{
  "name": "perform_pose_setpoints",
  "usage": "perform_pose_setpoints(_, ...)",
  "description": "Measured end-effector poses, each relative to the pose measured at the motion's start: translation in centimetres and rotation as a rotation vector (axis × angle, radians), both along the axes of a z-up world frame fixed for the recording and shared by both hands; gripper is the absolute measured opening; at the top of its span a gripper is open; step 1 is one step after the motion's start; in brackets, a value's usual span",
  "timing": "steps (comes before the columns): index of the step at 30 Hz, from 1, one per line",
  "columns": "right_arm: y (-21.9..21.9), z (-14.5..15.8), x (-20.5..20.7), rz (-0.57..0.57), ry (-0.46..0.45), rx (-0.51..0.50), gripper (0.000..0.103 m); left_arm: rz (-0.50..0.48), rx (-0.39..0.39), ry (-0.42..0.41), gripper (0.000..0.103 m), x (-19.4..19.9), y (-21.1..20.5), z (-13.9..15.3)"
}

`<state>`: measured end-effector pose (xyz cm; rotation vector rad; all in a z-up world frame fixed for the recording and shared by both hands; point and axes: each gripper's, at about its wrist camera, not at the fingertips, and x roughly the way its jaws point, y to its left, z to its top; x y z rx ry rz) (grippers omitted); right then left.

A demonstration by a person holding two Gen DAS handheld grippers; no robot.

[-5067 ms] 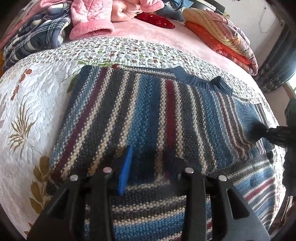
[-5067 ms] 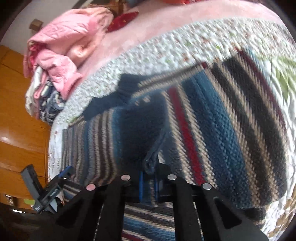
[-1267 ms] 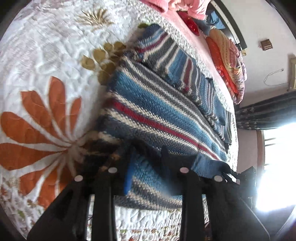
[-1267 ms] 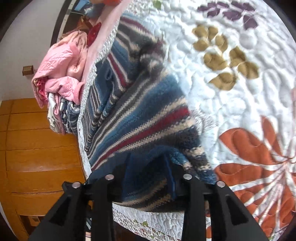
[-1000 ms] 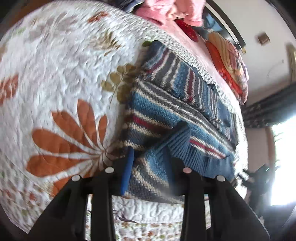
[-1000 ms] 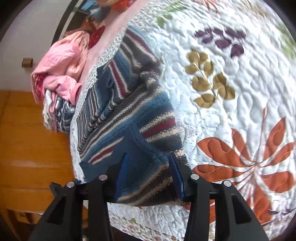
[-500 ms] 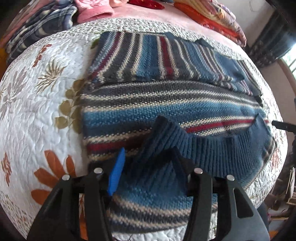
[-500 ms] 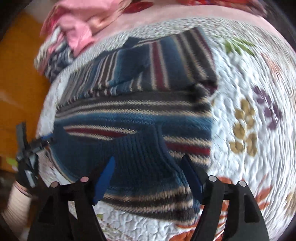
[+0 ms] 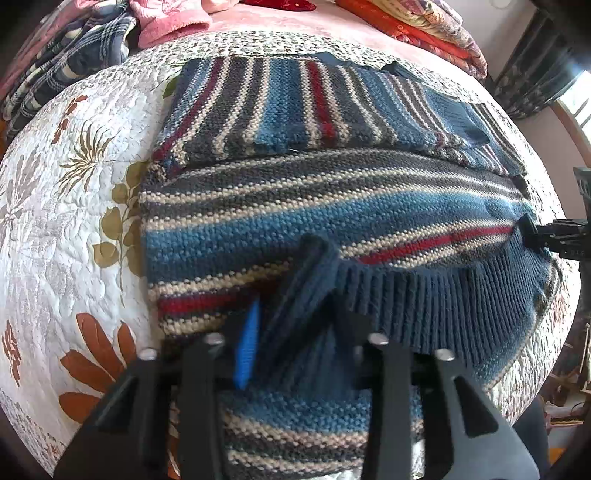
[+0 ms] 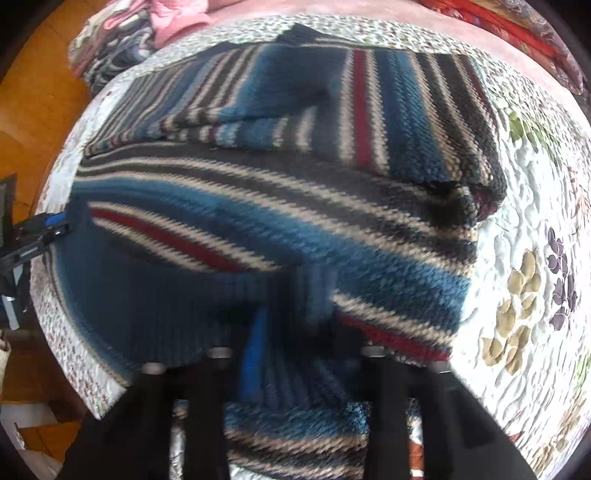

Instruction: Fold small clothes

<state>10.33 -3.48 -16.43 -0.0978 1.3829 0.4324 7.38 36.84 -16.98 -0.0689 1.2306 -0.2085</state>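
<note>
A knitted sweater (image 9: 332, 206) with blue, grey, cream and red stripes lies on the bed, its far part folded over so that the stripes there run lengthwise (image 9: 295, 103). The dark blue ribbed hem (image 9: 424, 295) is raised off the cover and arcs between my two grippers. My left gripper (image 9: 301, 343) is shut on a bunched fold of that hem. The right gripper (image 10: 295, 339) pinches the hem (image 10: 166, 302) near its other end. Each gripper shows in the other's view: right (image 9: 535, 236), left (image 10: 51, 229), both at a hem corner.
A white quilted bedspread (image 9: 74, 221) with leaf and flower prints covers the bed. Pink and plaid clothes (image 9: 110, 37) are piled at the back left, and folded red blankets (image 9: 424, 22) lie at the back right. Wooden flooring (image 10: 37, 110) runs beside the bed, whose near edge curves away below the sweater.
Both grippers have come up from the bed's near edge with the hem, which now hangs over the sweater's body. Half a second ago both jaws stood wider; they have narrowed on the ribbing.
</note>
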Motion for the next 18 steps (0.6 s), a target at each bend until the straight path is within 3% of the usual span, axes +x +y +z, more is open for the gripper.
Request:
perform_pose_setpoints(3, -0.2, 1.1, -1.3, -0.003, -0.037, -0.005, 0.012, 0.009, -0.028, -0.008, 0.008, -0.8, 0.1, 0.5)
perform_pose_setpoints(8, -1.5, 4.0, -3.7, -0.043, -0.097, 0.059, 0.011, 0.053, -0.080, -0.074, 0.008, -3.6, 0.7, 2.5)
perform_pose_setpoints(13, -2.7, 7.2, -5.5, -0.079, -0.162, 0.112, 0.011, 0.065, -0.075, -0.182, 0.007, -5.9, 0.6, 6.1)
perform_pose_setpoints(18, -3.7, 11.1, -4.5, -0.091, -0.229, 0.140, 0.011, 0.093, -0.085, -0.296, 0.007, -4.6, 0.9, 10.5)
